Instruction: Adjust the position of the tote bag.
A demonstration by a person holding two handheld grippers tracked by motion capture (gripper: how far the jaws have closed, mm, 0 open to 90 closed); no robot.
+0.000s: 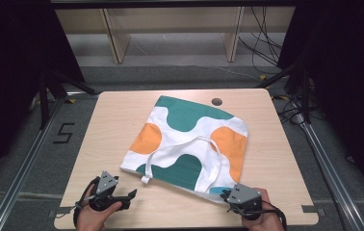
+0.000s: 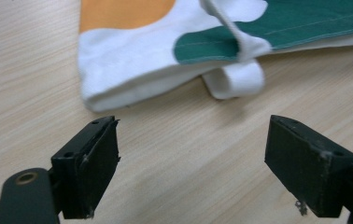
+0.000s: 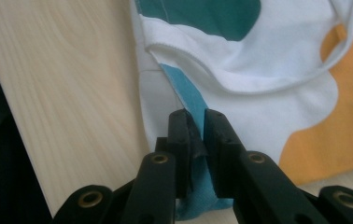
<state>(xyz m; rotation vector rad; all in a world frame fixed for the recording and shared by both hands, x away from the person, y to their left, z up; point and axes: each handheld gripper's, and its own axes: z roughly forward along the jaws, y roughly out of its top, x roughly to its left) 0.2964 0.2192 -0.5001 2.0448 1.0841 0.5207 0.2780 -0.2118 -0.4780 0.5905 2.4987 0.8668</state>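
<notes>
Right tool pinches tote bag corner.

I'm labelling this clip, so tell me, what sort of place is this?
Probably a lab or recording studio rather than a home: a bare wooden table on an aluminium frame, black curtains at both sides, loose cables on the floor, and a tote bag laid out.

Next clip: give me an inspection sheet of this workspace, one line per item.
Surface: light wooden table, with a dark round grommet near its far edge.
Job's things: patterned tote bag lying flat, white handles on top.
Clutter: nothing seen.
Grippers: left gripper open, short of the bag's corner; right gripper pinching the bag's near edge.
Cables: dark cables on the floor behind the table.
Surroundings: wooden frame legs, black curtains.
</notes>
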